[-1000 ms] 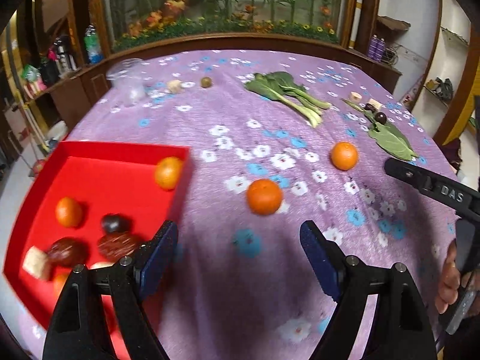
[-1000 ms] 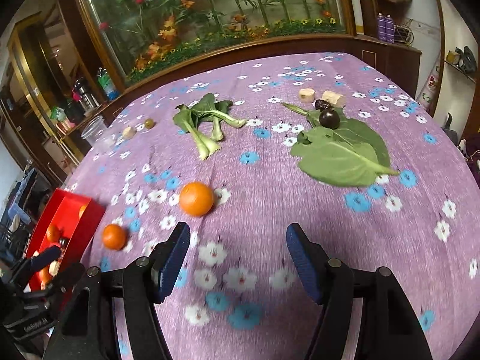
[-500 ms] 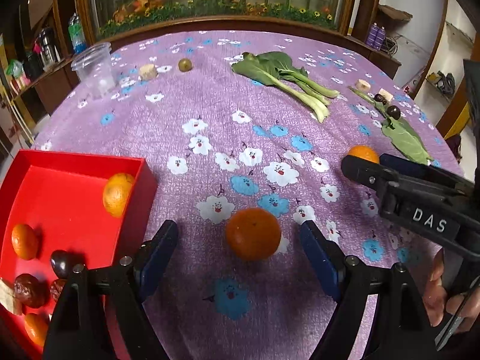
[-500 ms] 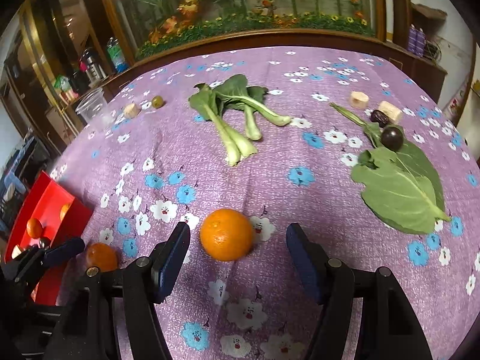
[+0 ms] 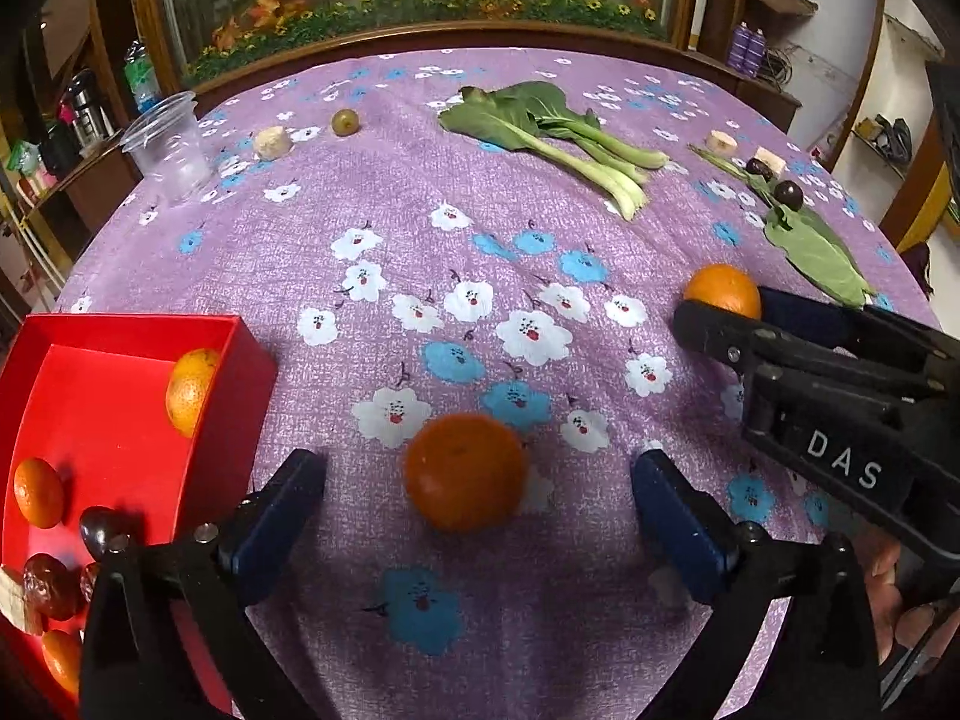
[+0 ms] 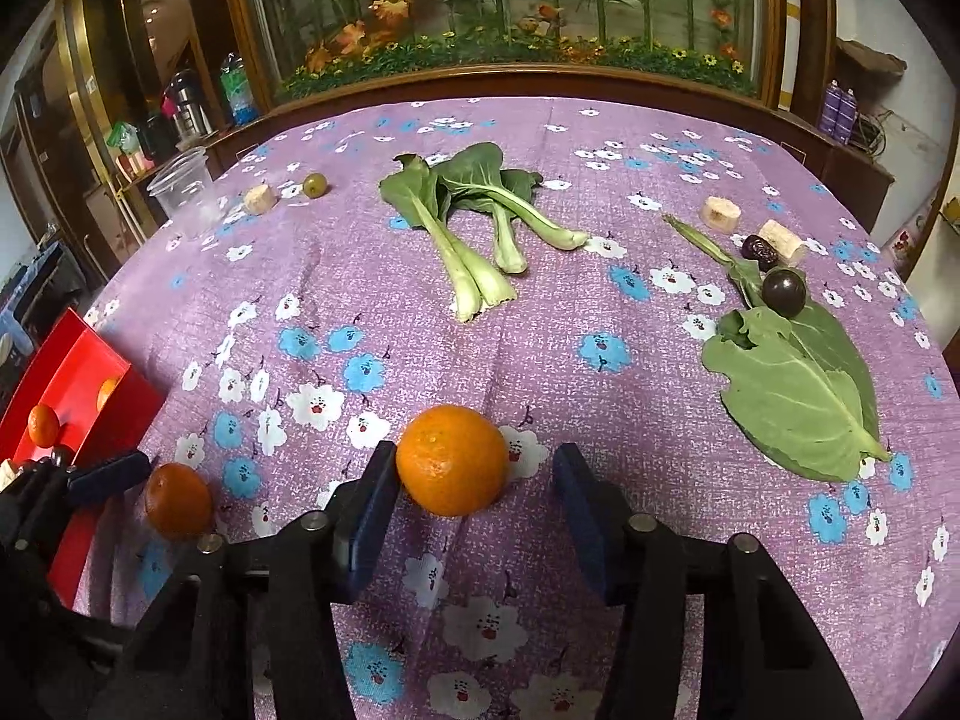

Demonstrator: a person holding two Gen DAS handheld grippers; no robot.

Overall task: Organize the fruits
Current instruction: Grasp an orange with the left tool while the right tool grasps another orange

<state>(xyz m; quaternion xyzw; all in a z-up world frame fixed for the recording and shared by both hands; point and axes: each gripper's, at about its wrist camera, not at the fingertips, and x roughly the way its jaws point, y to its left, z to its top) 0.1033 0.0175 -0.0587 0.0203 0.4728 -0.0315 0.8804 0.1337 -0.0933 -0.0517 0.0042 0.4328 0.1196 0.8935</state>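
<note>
The only readable lettering is "DAS", in pale capitals on the black body of the right tongs (image 5: 774, 324), seen from the left wrist camera at the right side of the frame. The letters sit on the flat side face of the body, behind the fingers, and run slightly downhill toward the right. The bottles and packets on the shelves at the far left carry labels, but these are too small and blurred to read.
</note>
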